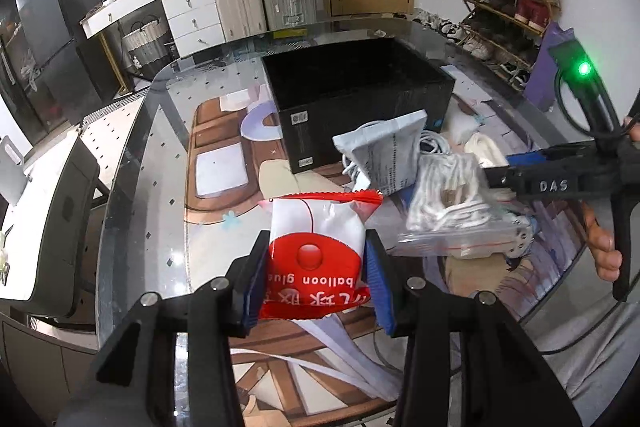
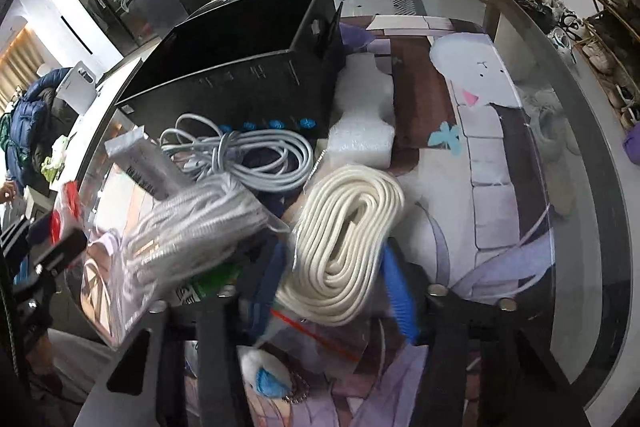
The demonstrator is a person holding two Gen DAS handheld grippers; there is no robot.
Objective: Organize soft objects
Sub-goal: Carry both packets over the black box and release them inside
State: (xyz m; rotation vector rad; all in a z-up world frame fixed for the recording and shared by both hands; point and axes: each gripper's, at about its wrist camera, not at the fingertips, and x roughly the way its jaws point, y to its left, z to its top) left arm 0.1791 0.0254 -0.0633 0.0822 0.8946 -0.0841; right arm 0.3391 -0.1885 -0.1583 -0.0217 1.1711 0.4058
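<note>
Packet in red and white, printed "balloon glue" (image 1: 318, 259), sits pinched between the blue pads of our left gripper (image 1: 318, 269), held clear above the glass table (image 1: 160, 163). Beyond it in the left wrist view stands the open black box (image 1: 360, 95), and between packet and box lie a silver-grey pouch (image 1: 386, 155) and a clear bag of pale cord (image 1: 452, 207). Our right gripper (image 1: 496, 179) reaches in from the side at that bag, but whether its fingers have closed we cannot tell from here.

From the right wrist view, the right gripper (image 2: 332, 291) has its fingers spread on either side of a coil of cream rope (image 2: 348, 239) in a clear zip bag, not yet pressing it as far as we can judge. Just left lies the bagged pale cord (image 2: 192, 227), blurred; behind it a grey cable (image 2: 256, 155) is looped against the box wall (image 2: 240, 83), with white foam (image 2: 364, 119) beside it.

We judge the step in hand to be carrying the packet to the box. To do it well, we should keep the pinch gentle so the pouch does not burst or slip, lift it over the near wall rather than pushing through the pile, and let go only once it is well inside. The right gripper should close on the middle of the coil, not the slippery bag edge.
</note>
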